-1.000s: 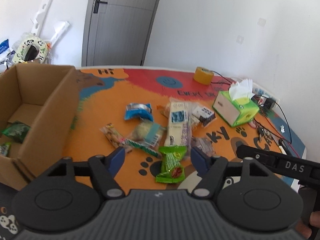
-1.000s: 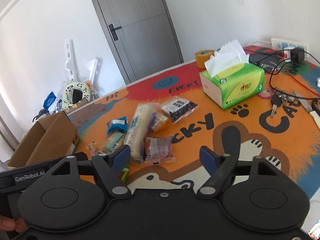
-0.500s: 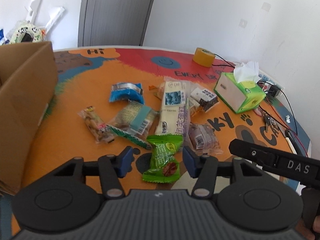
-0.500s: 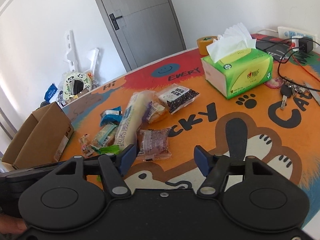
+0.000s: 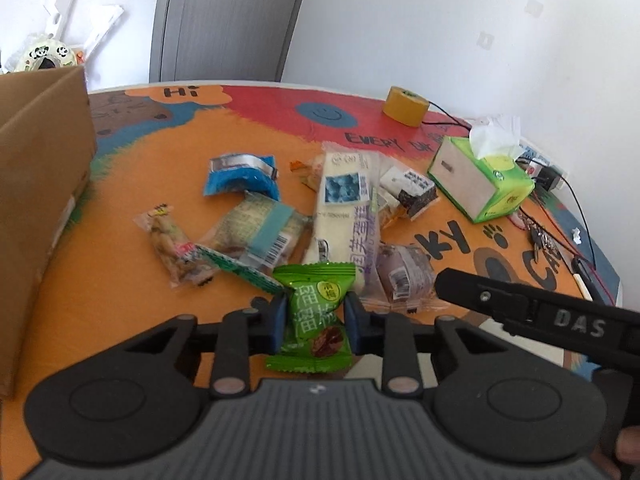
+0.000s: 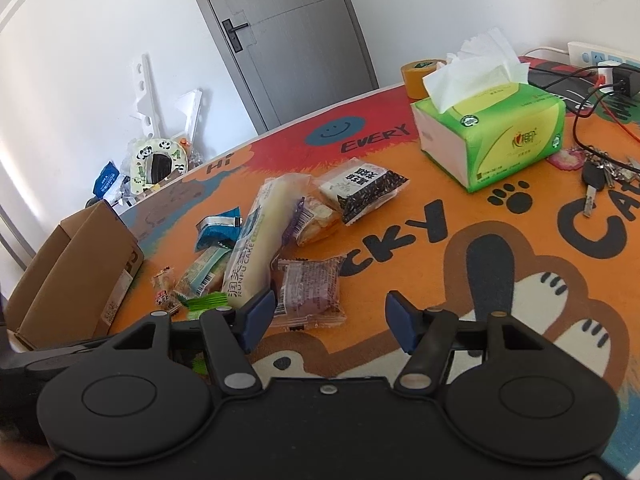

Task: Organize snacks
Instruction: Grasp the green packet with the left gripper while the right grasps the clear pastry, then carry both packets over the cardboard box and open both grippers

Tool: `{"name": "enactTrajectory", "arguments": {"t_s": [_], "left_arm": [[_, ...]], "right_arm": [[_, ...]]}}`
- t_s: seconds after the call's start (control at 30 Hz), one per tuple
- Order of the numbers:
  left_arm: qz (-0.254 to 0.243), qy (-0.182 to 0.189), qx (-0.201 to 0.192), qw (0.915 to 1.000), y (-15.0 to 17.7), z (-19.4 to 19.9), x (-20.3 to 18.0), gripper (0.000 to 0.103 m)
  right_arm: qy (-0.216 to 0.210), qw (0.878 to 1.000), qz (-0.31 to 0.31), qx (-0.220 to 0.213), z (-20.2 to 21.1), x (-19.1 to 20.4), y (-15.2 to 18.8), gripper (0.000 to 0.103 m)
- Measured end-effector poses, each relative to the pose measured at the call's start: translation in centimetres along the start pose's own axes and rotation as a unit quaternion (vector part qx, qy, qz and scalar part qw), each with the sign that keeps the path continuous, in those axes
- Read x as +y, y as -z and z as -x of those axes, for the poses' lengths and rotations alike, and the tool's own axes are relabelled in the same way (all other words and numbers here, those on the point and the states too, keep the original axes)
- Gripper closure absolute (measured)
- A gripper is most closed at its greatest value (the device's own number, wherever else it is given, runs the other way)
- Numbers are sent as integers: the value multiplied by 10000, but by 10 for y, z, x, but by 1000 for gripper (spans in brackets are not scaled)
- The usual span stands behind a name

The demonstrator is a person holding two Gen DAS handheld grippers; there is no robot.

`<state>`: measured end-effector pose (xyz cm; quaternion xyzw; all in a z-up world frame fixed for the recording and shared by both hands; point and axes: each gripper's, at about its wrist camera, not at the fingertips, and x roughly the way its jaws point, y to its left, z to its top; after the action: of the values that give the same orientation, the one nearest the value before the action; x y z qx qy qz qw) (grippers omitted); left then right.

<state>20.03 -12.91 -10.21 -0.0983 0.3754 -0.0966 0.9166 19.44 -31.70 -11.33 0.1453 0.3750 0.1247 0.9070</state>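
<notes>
My left gripper [image 5: 314, 316] is closing its jaws on a green snack packet [image 5: 316, 292]; the blue pads squeeze its waist at the near edge of the orange mat [image 5: 100, 292]. In the right wrist view the green packet [image 6: 206, 302] peeks out at lower left. My right gripper [image 6: 332, 312] stands open low over the mat. A purple cake packet [image 6: 310, 288] lies just ahead of its left finger and is not gripped. Loose snacks lie beyond: a long white cake packet [image 5: 346, 208], a blue packet [image 5: 240, 176], a nut packet [image 5: 172, 248].
An open cardboard box [image 5: 40, 184] stands at the left edge, also the cardboard box [image 6: 76, 276] in the right wrist view. A green tissue box [image 6: 492, 136], a tape roll [image 5: 405, 106], keys [image 6: 596, 184] and cables sit at the right. A grey door is behind the table.
My left gripper came down and forward over the green packet and closed its jaws onto it. My right gripper sank a little toward the purple packet and narrowed slightly.
</notes>
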Motion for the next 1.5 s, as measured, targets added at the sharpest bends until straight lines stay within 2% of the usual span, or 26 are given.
{"name": "enactTrajectory", "arguments": {"t_s": [0.57, 0.67, 0.7, 0.73, 1.1, 1.5], "left_arm": [[221, -284, -299, 9989, -16, 19, 36, 75], [233, -322, -308, 9987, -15, 22, 39, 75], [231, -335, -315, 9987, -15, 23, 39, 75], [236, -341, -326, 9986, -15, 25, 40, 75], [226, -330, -476, 9981, -11, 44, 39, 75], [247, -295, -722, 9966, -7, 71, 39, 75]], "right_arm": [[183, 9995, 258, -7, -30, 23, -10, 42], [188, 9994, 249, 113, -38, 24, -9, 55], [167, 9994, 243, 190, -41, 24, -7, 63], [163, 9993, 263, 195, -41, 24, -6, 65], [124, 9997, 191, 64, -19, 24, 4, 69], [-85, 9992, 185, -335, 19, 39, -3, 69]]}}
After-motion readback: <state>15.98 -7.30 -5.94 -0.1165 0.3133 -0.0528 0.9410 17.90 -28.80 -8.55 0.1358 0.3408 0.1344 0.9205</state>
